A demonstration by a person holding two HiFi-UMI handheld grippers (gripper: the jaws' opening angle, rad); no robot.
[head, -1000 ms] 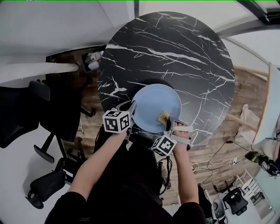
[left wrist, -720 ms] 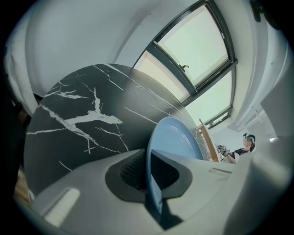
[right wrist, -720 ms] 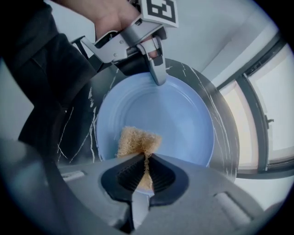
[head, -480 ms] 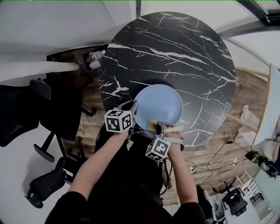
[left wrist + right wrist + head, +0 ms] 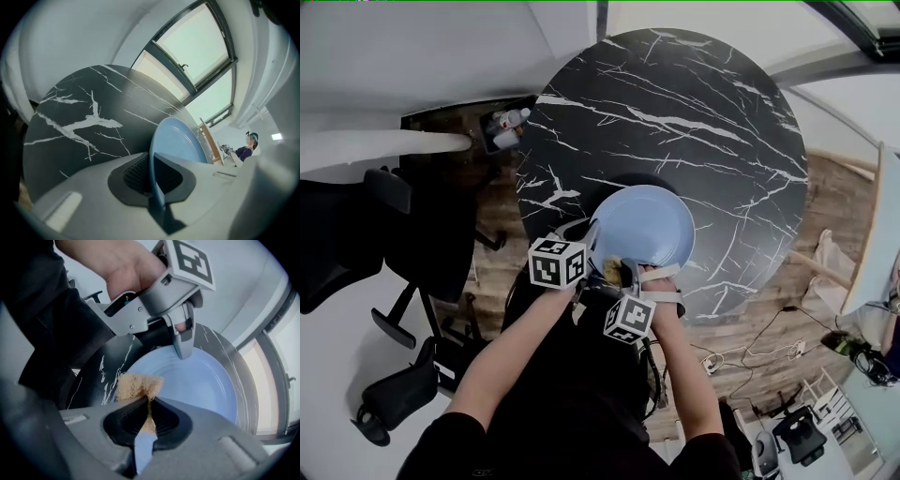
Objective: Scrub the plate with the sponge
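Pale blue, glossy and round: the plate [image 5: 649, 223], smooth-faced with a shallow raised rim, at the near edge of a round table [image 5: 675, 103]. Gripped at its near left rim by the left gripper [image 5: 589, 246], jaws closing with the thin rim between them and ridged black pads pressed on both faces.

Tan, coarse and fibrous with ragged edges: the sponge [image 5: 612, 270], pinched tight between the pads of the right gripper [image 5: 630, 277]. Pressed against the plate's near rim, just beside the tip of the left gripper.

Changed from a second ago: sponge and right gripper swept leftward along the near rim, from the plate's right side to close beside the left gripper. Plate and left gripper much where they were.

In the right gripper view, sponge [image 5: 138, 386] bulging out above the clamped jaws, plate [image 5: 201, 380] spread behind it, left gripper [image 5: 183, 350] reaching down onto the far rim. In the left gripper view, plate [image 5: 180, 140] seen edge-on.

Both grippers of matt grey plastic, each topped with a black-and-white marker cube, held by bare forearms from dark sleeves. Table black and marble-like, crossed by thin white veins. Below it a wood-plank floor [image 5: 483, 230]; black office chairs [image 5: 356, 234] to the left.
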